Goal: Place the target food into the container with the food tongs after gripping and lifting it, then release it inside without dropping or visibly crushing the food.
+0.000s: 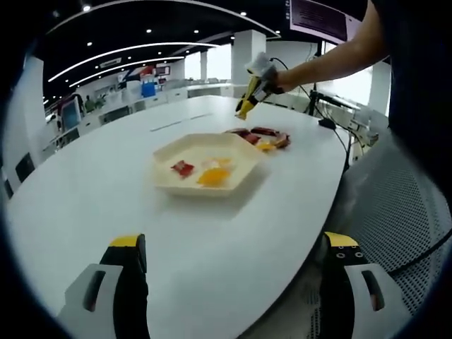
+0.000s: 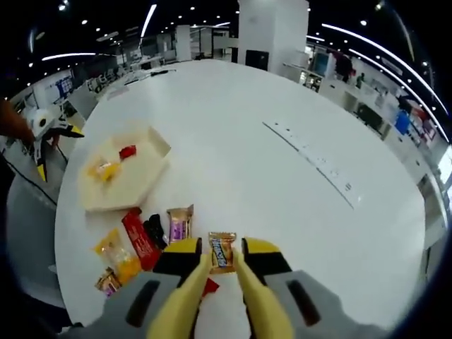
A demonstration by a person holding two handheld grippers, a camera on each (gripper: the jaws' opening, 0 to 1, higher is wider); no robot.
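1. Right gripper [image 2: 222, 272]: yellow tongs run forward between its jaws, tips on either side of a small orange-brown snack bar [image 2: 222, 252]. Cannot tell whether the jaws are squeezing the tongs or the tips are pinching yet.
2. Bar judged light, wrapper slick and crinkly, filling crushable. Best taken across the short sides at mid-length, gentle squeeze.
3. Just left of the jaws: purple bar [image 2: 179, 223], red packet [image 2: 140, 243], yellow packets [image 2: 119, 258].
4. Further left and ahead: white tray [image 2: 145, 173], already holding a few pieces.
5. Left gripper [image 1: 236, 272]: jaws wide apart, empty, tray well ahead of them.
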